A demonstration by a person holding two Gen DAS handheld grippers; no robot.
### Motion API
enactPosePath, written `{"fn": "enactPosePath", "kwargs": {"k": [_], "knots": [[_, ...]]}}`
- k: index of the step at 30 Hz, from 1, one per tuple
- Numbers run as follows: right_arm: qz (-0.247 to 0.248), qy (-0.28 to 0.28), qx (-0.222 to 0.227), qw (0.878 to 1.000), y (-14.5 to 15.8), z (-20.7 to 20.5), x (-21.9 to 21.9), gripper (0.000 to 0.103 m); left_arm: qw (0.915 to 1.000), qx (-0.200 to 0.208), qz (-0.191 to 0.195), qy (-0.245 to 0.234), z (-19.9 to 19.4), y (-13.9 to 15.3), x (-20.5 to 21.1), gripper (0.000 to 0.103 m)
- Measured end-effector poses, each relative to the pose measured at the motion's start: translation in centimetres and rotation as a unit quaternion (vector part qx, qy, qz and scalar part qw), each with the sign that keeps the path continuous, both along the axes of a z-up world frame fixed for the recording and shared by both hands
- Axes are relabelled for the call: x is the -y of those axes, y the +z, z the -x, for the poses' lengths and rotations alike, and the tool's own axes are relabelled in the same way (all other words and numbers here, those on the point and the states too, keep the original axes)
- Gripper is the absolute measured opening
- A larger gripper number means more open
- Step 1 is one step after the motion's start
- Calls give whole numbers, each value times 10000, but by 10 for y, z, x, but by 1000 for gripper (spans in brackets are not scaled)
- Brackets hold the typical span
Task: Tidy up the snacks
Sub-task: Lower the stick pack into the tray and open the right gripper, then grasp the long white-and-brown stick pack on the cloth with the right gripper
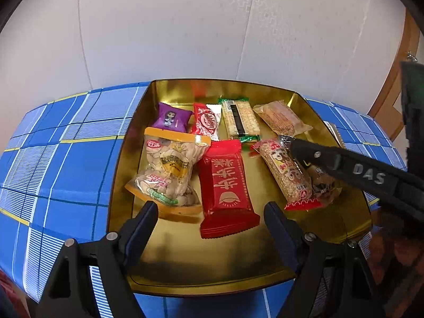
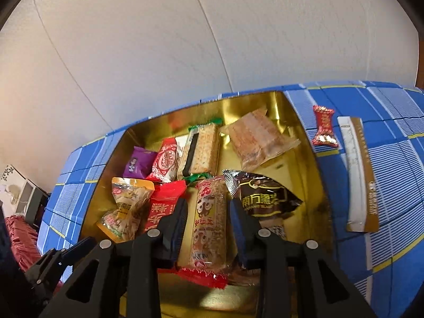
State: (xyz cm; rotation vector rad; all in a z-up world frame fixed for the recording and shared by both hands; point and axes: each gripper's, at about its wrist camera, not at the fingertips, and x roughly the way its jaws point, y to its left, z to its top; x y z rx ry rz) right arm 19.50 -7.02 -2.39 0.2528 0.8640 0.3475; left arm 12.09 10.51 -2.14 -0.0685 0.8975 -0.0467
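Observation:
A gold tray (image 1: 127, 185) (image 2: 304, 143) on a blue plaid cloth holds several snack packs. My left gripper (image 1: 210, 220) is open and empty over the tray's near edge, above a red bar pack (image 1: 225, 188). My right gripper (image 2: 208, 212) straddles a sesame bar pack (image 2: 209, 220) (image 1: 286, 175), its fingers apart on either side; whether they press it I cannot tell. A dark brown pack (image 2: 265, 198) lies just right of it. The right gripper's finger (image 1: 318, 156) reaches into the left wrist view from the right.
A seed bag (image 1: 169, 169), purple pack (image 1: 172, 118), red-white pack (image 1: 208, 122), cracker pack (image 1: 239, 118) and clear pastry pack (image 1: 282, 119) fill the tray. On the cloth right of the tray lie a red candy (image 2: 324, 129) and a white-gold sachet (image 2: 357, 175).

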Motion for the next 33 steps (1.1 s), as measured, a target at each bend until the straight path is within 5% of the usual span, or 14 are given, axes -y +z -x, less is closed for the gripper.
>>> {"fn": "enactPosePath", "kwargs": {"k": [15, 24, 33], "knots": [[-280, 1040, -127, 9941, -7, 17, -30, 33, 9994, 104, -235, 221, 3, 8, -1, 82], [-329, 526, 398, 9973, 15, 29, 8, 34, 9997, 26, -155, 185, 3, 5, 7, 83], [85, 845, -247, 9961, -12, 10, -29, 33, 9985, 25, -378, 387, 5, 6, -2, 83]]}}
